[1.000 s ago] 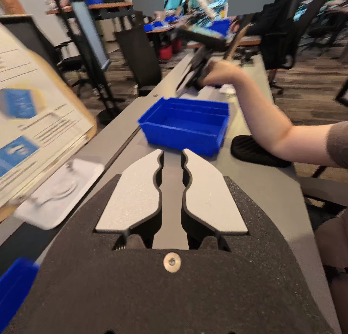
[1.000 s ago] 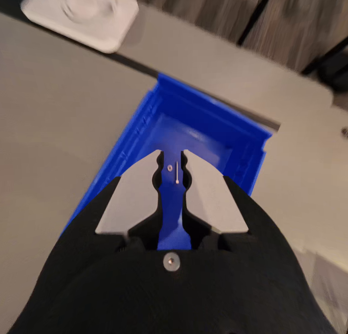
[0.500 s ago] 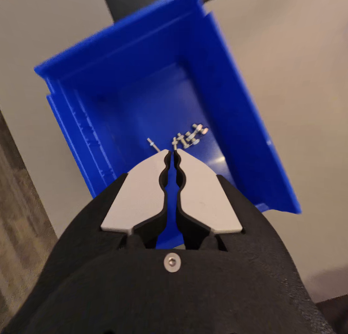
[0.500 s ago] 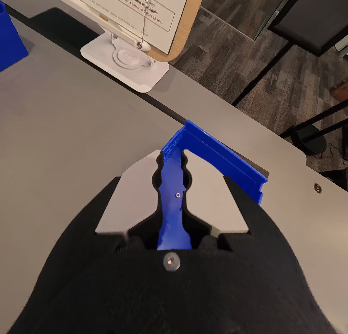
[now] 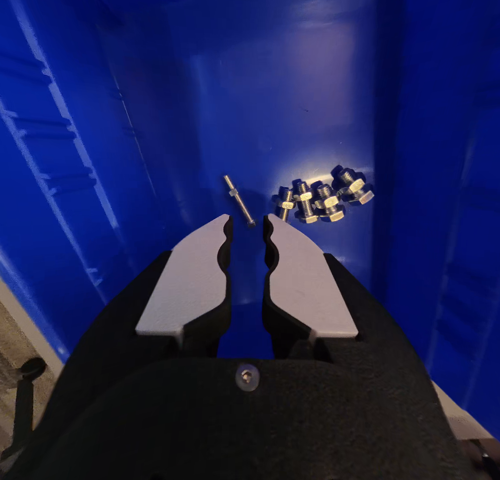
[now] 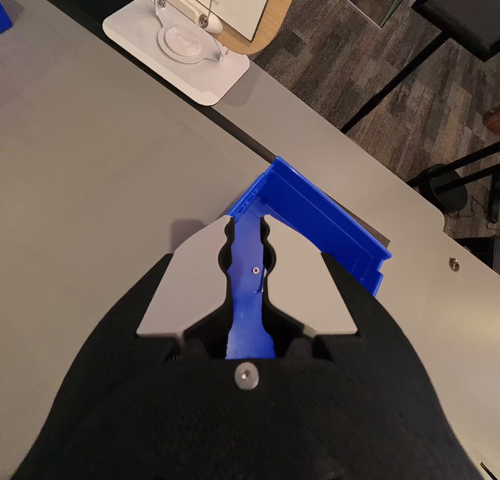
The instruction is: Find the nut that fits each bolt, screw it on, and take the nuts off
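In the left wrist view my left gripper (image 5: 246, 218) is open and empty, low inside a blue bin (image 5: 81, 142). A thin long bolt with a small nut on it (image 5: 239, 201) lies on the bin floor just beyond the fingertips. Several thick bolts with nuts on them (image 5: 323, 196) lie in a cluster to its right. In the right wrist view my right gripper (image 6: 246, 218) is open and empty above another blue bin (image 6: 319, 218). A small nut (image 6: 255, 270) lies on that bin's floor between the fingers, with a thin bolt (image 6: 262, 284) partly hidden by the right finger.
The second bin stands near the far edge of a grey table (image 6: 94, 155). A white stand (image 6: 176, 50) with an instruction board rests on the table at the back. Dark carpet and black chair legs (image 6: 443, 188) lie beyond the table edge.
My left gripper swung from looking along the table down into its bin and opened wider. My right gripper drew back from its bin, so less of the floor shows.
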Tool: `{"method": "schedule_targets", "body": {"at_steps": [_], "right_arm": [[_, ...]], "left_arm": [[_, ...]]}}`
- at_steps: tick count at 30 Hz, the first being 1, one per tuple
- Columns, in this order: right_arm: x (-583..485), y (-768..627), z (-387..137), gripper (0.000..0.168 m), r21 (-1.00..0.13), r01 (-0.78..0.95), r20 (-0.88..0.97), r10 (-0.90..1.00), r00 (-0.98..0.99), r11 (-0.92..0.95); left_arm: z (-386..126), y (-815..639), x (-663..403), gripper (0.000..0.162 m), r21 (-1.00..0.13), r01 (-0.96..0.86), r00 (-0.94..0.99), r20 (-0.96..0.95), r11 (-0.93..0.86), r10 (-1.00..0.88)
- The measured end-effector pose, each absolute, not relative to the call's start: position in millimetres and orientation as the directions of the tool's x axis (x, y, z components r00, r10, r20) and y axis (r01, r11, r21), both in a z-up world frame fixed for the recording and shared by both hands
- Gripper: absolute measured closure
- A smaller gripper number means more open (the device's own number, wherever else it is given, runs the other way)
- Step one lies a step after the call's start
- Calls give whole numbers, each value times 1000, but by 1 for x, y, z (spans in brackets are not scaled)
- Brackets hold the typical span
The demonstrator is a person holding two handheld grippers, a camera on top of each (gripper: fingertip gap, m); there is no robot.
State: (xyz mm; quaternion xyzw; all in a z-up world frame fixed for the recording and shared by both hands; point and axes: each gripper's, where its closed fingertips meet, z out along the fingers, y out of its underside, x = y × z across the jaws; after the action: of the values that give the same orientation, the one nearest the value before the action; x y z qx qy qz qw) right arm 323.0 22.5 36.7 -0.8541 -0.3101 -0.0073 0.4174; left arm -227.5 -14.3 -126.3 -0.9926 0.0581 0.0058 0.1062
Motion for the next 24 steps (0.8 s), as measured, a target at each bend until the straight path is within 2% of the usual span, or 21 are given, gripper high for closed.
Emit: {"method": "schedule_targets", "body": {"at_steps": [3, 12, 14, 18, 21, 24], "right_arm": [[320, 22, 34, 149, -698, 550, 277, 534, 799, -460], [320, 22, 28, 149, -671, 571, 287, 544, 789, -474], [319, 21, 28, 149, -670, 573, 287, 547, 786, -471], [317, 22, 27, 149, -664, 581, 294, 550, 782, -470], [316, 23, 31, 149, -675, 581, 314, 536, 784, -455], [308, 26, 48, 150, -729, 560, 337, 506, 794, -393]], "left_arm": [[-136, -15, -235, 145, -174, -94, 995, -47, -980, -87], [-150, -16, -234, 145, -134, -76, 997, -21, -988, -74], [-151, -18, -233, 155, -122, -77, 997, -2, -990, -77], [-147, -20, -241, 157, -114, -128, 992, -35, -985, -124], [-116, -17, -242, 156, -220, -112, 994, -19, -969, -110], [-51, -9, -210, 156, -487, -142, 974, 88, -862, -210]]}}
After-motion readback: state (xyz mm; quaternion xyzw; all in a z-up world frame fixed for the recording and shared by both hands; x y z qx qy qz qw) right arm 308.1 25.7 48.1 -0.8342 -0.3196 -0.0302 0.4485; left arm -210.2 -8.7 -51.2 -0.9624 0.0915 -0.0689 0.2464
